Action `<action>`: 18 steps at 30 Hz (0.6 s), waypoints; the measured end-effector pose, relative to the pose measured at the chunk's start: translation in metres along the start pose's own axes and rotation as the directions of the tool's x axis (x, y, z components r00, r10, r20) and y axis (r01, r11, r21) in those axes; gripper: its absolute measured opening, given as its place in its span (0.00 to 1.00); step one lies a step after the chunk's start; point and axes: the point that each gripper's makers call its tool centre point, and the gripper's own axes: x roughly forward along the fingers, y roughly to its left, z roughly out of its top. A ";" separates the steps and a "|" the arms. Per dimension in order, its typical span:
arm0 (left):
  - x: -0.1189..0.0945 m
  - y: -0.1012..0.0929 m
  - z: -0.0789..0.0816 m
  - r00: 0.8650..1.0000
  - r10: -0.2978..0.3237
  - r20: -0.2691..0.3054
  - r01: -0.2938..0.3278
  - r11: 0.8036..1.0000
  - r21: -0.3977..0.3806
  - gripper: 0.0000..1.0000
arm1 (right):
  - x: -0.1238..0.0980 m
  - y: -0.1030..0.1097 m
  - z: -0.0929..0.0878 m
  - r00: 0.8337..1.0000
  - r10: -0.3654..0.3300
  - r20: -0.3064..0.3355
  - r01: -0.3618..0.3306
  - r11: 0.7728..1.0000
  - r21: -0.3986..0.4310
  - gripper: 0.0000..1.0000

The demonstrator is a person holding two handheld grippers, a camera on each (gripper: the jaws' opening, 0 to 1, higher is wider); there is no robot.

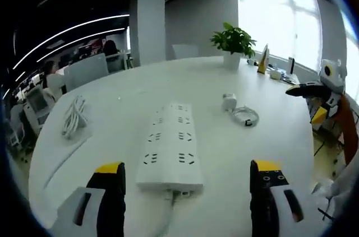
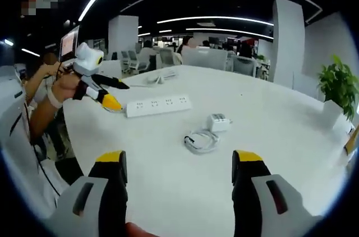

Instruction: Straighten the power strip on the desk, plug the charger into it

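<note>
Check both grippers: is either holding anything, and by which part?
Nothing is held. The left gripper is open, its jaws either side of the near end of the long white plastic power strip. The right gripper is open over bare white desk.

Place: I was in an open office.
Furniture: a large white table (image 1: 263,153), desks with monitors (image 2: 68,41) and chairs (image 2: 166,56) behind.
Ceiling: long light strips (image 2: 219,18).
Decoration: a potted plant (image 1: 233,43).

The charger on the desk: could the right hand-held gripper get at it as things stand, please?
Probably yes. The right hand-held gripper is open and faces the charger across bare desk; only its coiled cable lies in front, slightly left.
</note>
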 end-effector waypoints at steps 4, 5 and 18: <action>0.014 0.007 -0.004 0.999 -0.004 -0.035 0.003 1.000 -0.005 0.91 | 0.000 0.000 -0.004 1.000 -0.001 -0.005 0.001 1.000 0.010 0.75; 0.017 0.008 -0.005 0.999 -0.008 -0.043 0.007 1.000 -0.010 0.91 | -0.001 0.001 -0.004 1.000 0.003 -0.005 -0.003 1.000 0.010 0.75; 0.039 0.018 -0.006 0.996 -0.036 -0.084 0.033 0.999 -0.035 0.85 | 0.001 0.006 -0.009 1.000 0.017 -0.011 -0.016 1.000 0.026 0.75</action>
